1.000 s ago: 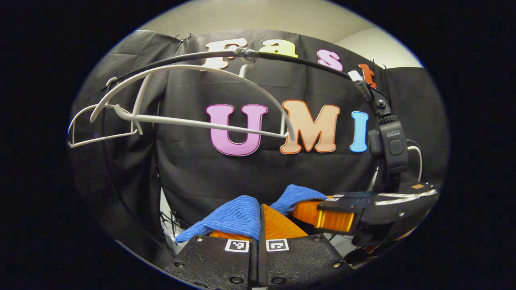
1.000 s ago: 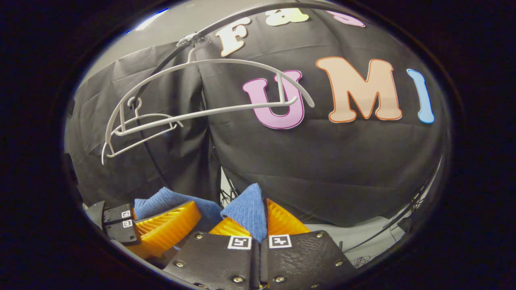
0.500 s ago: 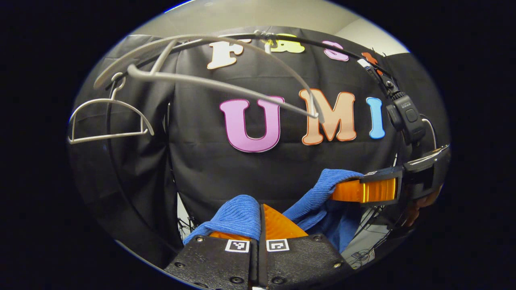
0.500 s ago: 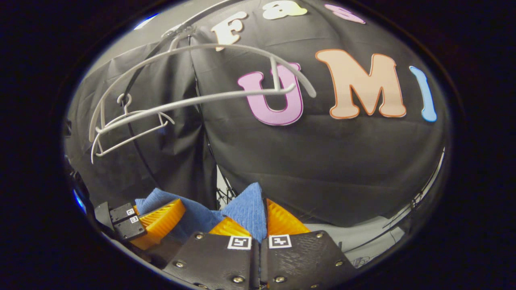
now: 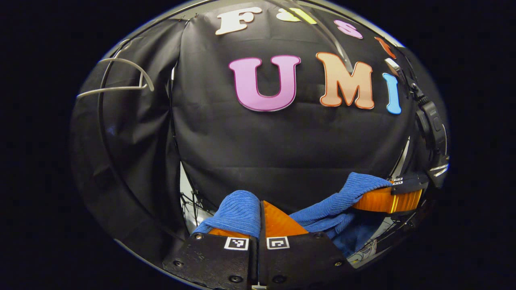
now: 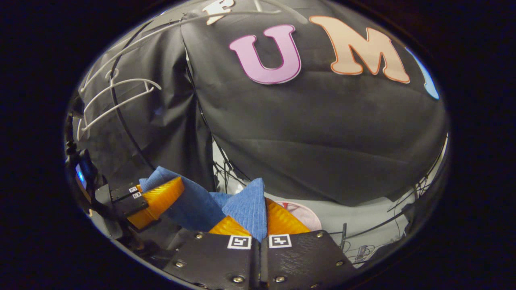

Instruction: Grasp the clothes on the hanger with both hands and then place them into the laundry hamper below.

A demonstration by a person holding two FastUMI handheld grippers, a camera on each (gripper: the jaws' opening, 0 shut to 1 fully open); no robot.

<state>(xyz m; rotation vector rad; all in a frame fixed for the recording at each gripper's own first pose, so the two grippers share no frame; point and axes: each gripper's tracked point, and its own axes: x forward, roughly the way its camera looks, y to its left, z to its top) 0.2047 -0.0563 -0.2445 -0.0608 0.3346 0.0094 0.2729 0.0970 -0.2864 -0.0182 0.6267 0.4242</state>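
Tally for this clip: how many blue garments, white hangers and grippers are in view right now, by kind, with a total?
Blue garment: 1, pinched by both grippers
White hangers: 2, the near one and the far one
Grippers: 2, left gripper and right gripper
Total: 5

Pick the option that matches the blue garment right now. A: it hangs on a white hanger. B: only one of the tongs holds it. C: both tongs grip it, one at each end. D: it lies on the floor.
C: the blue garment spans between the left tongs, closed on one end, and the right tongs, closed on the other.
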